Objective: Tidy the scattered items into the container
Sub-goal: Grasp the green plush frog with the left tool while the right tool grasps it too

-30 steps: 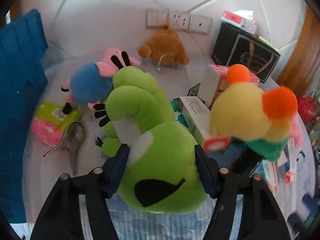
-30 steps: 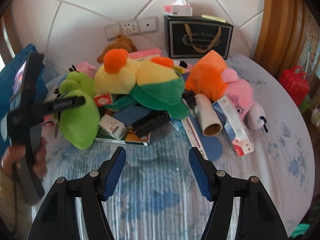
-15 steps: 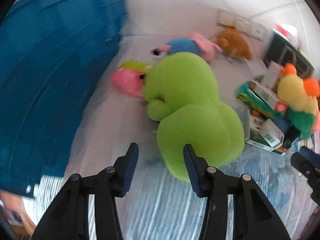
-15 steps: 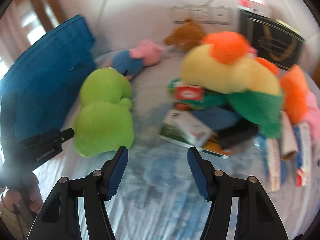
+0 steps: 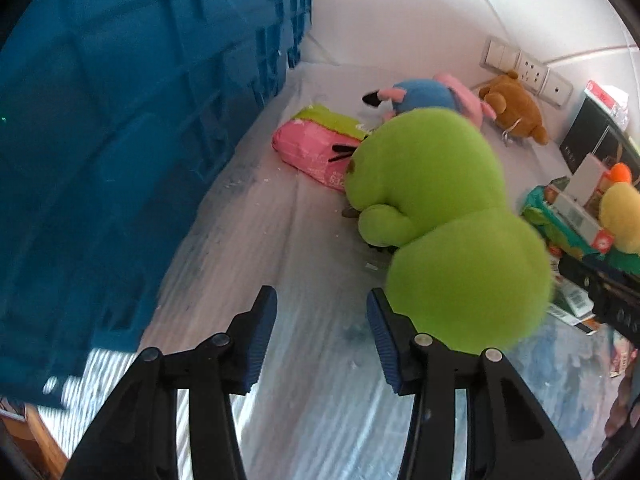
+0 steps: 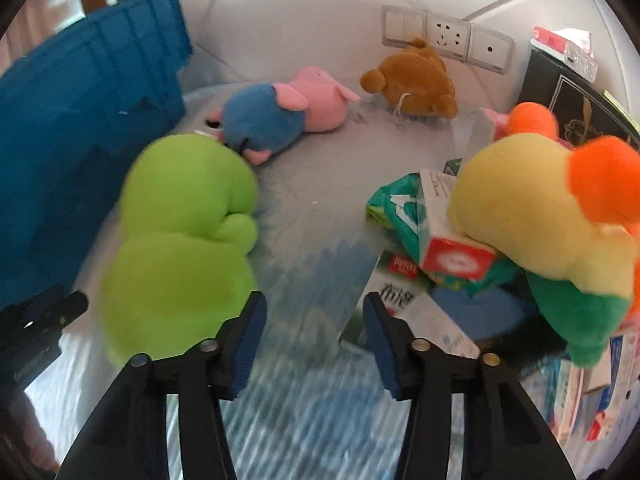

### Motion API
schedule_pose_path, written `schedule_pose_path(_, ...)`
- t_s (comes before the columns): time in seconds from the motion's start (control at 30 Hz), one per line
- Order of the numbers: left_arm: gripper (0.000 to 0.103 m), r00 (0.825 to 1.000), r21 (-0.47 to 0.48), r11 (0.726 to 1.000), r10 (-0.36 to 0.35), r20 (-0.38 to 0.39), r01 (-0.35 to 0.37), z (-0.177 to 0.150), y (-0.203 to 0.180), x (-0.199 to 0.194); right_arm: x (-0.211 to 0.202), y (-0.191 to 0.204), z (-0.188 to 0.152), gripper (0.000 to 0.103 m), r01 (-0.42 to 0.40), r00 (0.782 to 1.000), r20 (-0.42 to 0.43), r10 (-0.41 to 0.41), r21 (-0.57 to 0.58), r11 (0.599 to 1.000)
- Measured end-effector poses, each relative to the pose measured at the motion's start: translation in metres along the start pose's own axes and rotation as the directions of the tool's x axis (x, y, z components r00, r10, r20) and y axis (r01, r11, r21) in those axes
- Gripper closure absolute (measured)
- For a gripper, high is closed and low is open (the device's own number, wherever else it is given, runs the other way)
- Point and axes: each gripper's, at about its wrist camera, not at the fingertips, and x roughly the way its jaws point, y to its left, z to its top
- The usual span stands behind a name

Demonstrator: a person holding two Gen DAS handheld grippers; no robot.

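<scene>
Both sets of jaws part open, empty; right gripper just narrowed. Best widen, straddle green plush left of jaws, grip body, lift into blue crate

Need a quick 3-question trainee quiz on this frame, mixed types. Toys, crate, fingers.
1. True or false: the left gripper holds the green plush.
2. Which lies nearest the wall sockets? A) brown bear B) blue crate C) green plush
3. Fill in: the red-and-white carton is partly under the ____ plush.

Key: 1 false, nothing sits between its fingers; 2 A; 3 yellow.
</scene>
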Motion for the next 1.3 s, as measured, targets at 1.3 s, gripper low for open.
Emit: schedule_pose_path(1.3, 0.019, 0.997, -0.085, 0.994, 0.071, 0.011, -0.070, -0.089, -0.033, -0.053, -0.018, 0.006, -0.051, 0.040, -0.314, 0.949, -0.120, 0.293, -0.240, 0.919)
